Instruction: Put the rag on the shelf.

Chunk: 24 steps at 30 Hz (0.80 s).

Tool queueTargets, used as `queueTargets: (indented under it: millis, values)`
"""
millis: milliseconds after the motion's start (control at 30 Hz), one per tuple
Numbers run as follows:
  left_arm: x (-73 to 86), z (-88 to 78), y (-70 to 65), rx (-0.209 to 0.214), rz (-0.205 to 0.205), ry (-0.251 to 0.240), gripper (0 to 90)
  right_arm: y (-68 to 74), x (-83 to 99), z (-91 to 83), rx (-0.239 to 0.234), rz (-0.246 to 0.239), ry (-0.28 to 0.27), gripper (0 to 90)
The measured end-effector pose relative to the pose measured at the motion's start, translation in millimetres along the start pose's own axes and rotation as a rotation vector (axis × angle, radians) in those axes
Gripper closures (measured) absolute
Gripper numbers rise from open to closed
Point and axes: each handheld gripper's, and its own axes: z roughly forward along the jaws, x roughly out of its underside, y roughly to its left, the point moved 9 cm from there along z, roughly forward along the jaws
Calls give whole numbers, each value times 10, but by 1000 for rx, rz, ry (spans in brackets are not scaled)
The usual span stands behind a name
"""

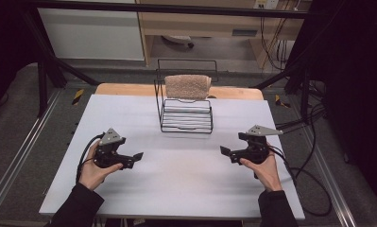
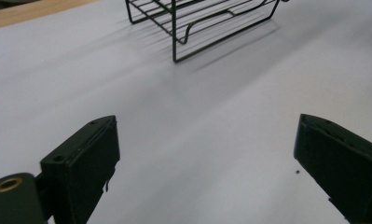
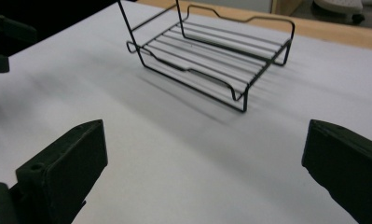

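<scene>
White tabletop [image 1: 176, 175]: a folded towel [image 1: 187, 86] is draped over the wire rack [image 1: 185, 113]. Left gripper [image 1: 138, 156] and right gripper [image 1: 224, 151] are held wide, empty; the light rack could be tipped if snagged.

You've got a beige, nubbly towel [image 1: 187, 86] top centre on a black wire rack [image 1: 186, 116], white table [image 1: 186, 175] w/ a light wood strip at the far edge, black grippers [image 1: 138, 155] [image 1: 224, 151] lower left & right w/ grey top plates, black sleeves
</scene>
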Motion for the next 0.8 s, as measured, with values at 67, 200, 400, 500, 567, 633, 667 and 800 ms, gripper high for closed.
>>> queueTargets:
  millis: [67,200,400,500,567,633,667,800]
  values:
    - [76,-15,27,-8,-6,5,54,-28,109,-14,-1,3,10,5]
    - [217,-39,62,-14,-9,18,35,-86,307,-55,3,16,30,5]
    - [374,-81,107,-5,-1,23,34,-154,560,-123,-12,21,53,4]
    - [419,-103,127,-5,3,16,36,-180,651,-156,-15,19,67,5]
    - [454,-110,146,-14,0,21,36,-185,701,-182,-21,21,66,5]
    - [485,-119,156,-18,-4,24,36,-194,750,-206,-19,22,66,5]
    - [500,-129,160,-19,1,29,36,-196,774,-218,-17,23,72,5]
    - [541,-148,176,-26,-6,33,36,-194,796,-238,-20,22,70,5]
